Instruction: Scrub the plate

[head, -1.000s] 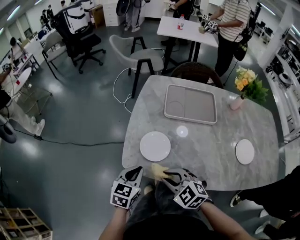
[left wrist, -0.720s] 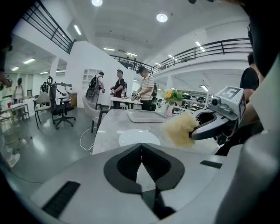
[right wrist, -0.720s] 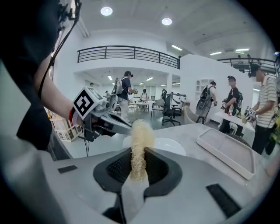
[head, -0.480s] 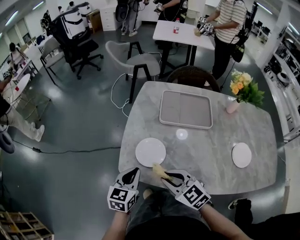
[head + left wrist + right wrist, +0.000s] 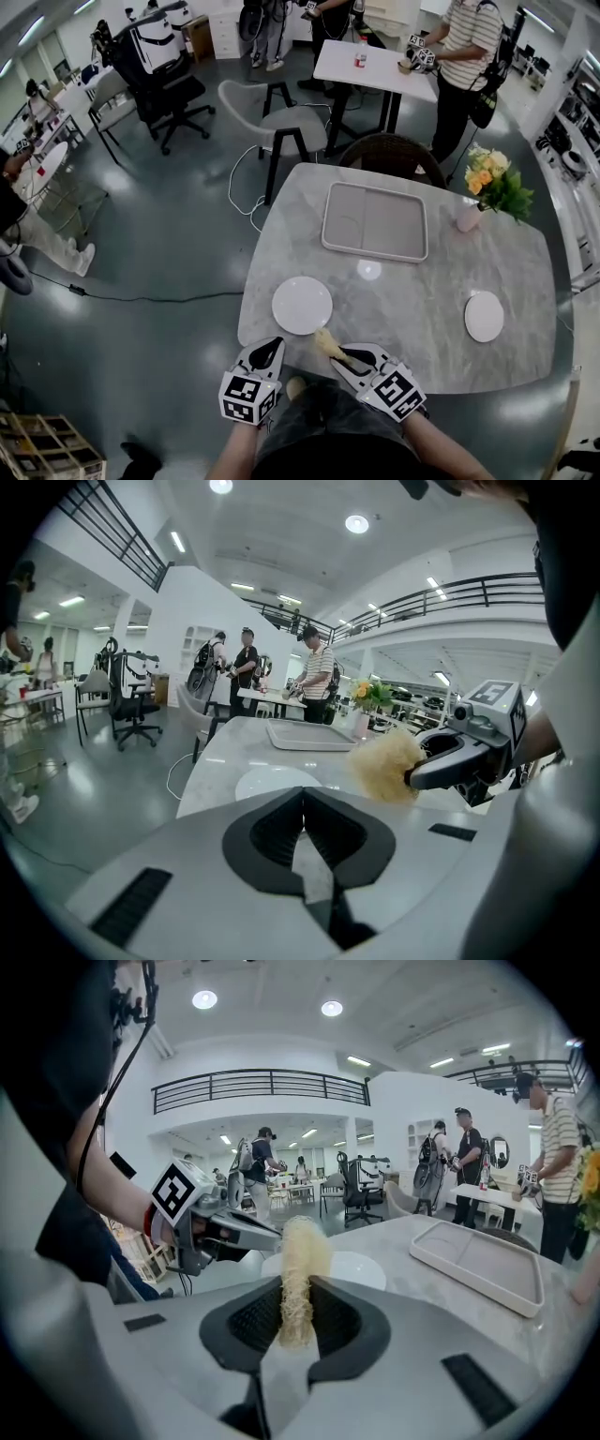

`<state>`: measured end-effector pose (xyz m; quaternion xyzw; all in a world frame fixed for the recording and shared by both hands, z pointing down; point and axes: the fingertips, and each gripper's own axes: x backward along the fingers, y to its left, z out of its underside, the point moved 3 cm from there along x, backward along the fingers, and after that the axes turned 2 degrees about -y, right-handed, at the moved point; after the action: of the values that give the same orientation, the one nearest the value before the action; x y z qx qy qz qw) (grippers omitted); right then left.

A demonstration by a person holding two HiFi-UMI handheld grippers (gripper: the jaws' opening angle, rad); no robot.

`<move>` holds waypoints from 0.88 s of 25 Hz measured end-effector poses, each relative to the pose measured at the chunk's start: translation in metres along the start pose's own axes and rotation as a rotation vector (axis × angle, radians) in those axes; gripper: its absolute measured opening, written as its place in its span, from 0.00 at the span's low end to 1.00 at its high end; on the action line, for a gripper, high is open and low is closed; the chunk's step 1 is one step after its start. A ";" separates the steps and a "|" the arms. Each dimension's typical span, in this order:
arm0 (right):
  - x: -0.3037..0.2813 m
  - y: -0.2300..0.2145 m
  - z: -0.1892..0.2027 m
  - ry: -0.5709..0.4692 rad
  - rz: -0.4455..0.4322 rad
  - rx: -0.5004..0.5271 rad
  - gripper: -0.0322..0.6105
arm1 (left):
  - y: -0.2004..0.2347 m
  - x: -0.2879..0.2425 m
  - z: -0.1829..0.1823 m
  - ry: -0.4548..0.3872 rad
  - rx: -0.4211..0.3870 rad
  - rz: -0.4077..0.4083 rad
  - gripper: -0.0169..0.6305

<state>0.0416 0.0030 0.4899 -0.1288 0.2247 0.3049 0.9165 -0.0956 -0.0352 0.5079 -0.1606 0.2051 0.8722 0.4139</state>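
**A:** What is your right hand-held gripper (image 5: 295, 1312) doing?

**B:** Its 2 jaws are pinched on a yellow fibrous scrubber (image 5: 300, 1251). The scrubber stands between them and pokes out past their tips. I hold it over the near edge of the marble table (image 5: 422, 281).

**A:** And the left?

**B:** My left hand-held gripper (image 5: 302, 803) has its jaws pressed together with nothing between them. It sits just left of the right hand-held gripper, level with it at the table's near edge. The 2 do not touch.

**A:** Where is the plate you are to scrub?

**B:** The round white plate (image 5: 302, 305) lies flat on the table, just ahead of my left hand-held gripper. From my right hand-held gripper it is ahead and to the left. The scrubber's tip is near the plate's rim but off to its right, over bare table rather than over the plate.

**A:** What else is on the table?

**B:** Another, smaller white plate (image 5: 484, 316) lies well off to the right of my right hand-held gripper. Farther ahead of both hand-held grippers, beyond the nearer plate, is a grey rectangular tray (image 5: 375, 221). To the right of the tray stands a pink vase (image 5: 469, 216) with yellow flowers (image 5: 495, 183).
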 end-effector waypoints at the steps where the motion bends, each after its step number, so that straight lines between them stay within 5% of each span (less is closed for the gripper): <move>1: 0.000 -0.001 0.000 0.000 0.000 0.000 0.17 | -0.001 0.000 -0.001 0.000 -0.001 0.000 0.05; 22: 0.011 -0.001 0.004 0.003 0.011 -0.032 0.17 | -0.003 0.000 0.002 0.003 0.014 0.000 0.05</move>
<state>0.0514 0.0095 0.4876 -0.1425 0.2221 0.3134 0.9122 -0.0940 -0.0322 0.5091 -0.1589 0.2116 0.8705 0.4149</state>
